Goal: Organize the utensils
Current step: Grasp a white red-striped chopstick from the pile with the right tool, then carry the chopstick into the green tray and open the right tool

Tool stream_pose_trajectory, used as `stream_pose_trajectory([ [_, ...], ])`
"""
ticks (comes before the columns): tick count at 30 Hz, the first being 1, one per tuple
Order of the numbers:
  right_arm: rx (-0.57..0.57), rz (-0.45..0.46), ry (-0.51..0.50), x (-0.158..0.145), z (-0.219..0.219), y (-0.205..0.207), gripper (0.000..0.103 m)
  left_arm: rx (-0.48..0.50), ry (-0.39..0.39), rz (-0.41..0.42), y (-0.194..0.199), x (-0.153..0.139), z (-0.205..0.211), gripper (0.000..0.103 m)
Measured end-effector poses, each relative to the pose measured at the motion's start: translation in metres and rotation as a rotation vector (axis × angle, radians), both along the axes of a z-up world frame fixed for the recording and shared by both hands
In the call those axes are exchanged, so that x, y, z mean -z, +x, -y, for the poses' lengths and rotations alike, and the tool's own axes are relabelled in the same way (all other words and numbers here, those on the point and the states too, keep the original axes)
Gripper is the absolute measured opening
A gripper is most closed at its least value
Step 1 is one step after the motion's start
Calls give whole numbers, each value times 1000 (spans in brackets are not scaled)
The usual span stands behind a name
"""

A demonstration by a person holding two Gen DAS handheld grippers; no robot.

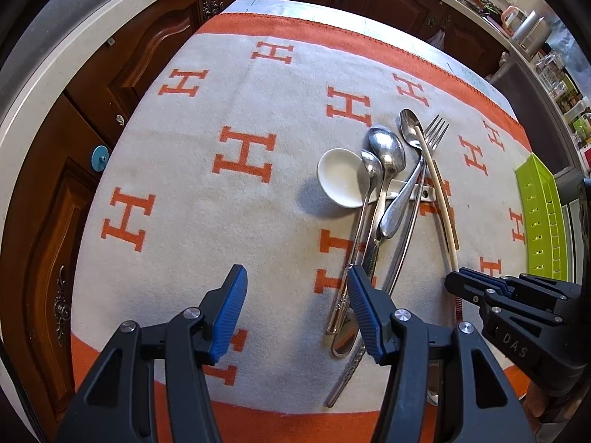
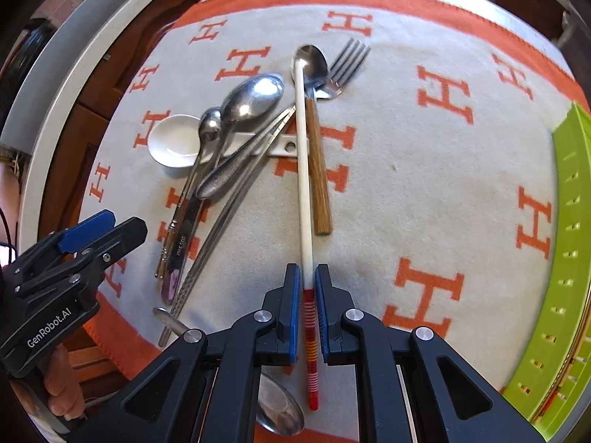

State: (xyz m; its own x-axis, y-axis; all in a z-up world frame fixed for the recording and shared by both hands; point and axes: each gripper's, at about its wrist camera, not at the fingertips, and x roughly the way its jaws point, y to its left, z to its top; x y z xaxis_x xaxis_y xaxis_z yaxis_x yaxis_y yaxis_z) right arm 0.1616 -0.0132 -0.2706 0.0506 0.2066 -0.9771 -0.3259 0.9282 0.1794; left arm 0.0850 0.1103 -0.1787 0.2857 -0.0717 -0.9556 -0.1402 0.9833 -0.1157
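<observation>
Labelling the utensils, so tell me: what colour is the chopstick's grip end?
Red with white stripes, clearest in the right wrist view.

A grey cloth (image 1: 207, 199) with an orange border and orange H letters covers the table across the middle of the left wrist view; the same cloth (image 2: 424, 170) fills the centre of the right wrist view; a pale tabletop edge (image 1: 295, 5) shows beyond the cloth's far border at the top; dark brown carved cabinet doors (image 1: 155, 48) run along the upper left and left edge; a round blue knob (image 1: 100, 155) sits on the cabinet front at the left; a light countertop strip (image 1: 74, 48) curves above the doors; jars and containers (image 1: 532, 33) crowd a counter at the upper right, too small to tell apart.
</observation>
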Motion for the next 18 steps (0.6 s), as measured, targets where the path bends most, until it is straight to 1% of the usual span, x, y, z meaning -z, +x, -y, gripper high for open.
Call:
stream_pose_trajectory([
  [3,-12,28,-8,0,-4,-3,9,3,4,-6,1,1,2,55],
  [5,-16,42,-9,0,-5,-5,6,4,6,-7,1,1,3,55],
  [11,-20,69,14,-5,1,-14,6,10,20,8,-2,-5,8,55],
  [18,22,116,67,-31,24,-23,6,32,37,26,-4,-16,20,55],
])
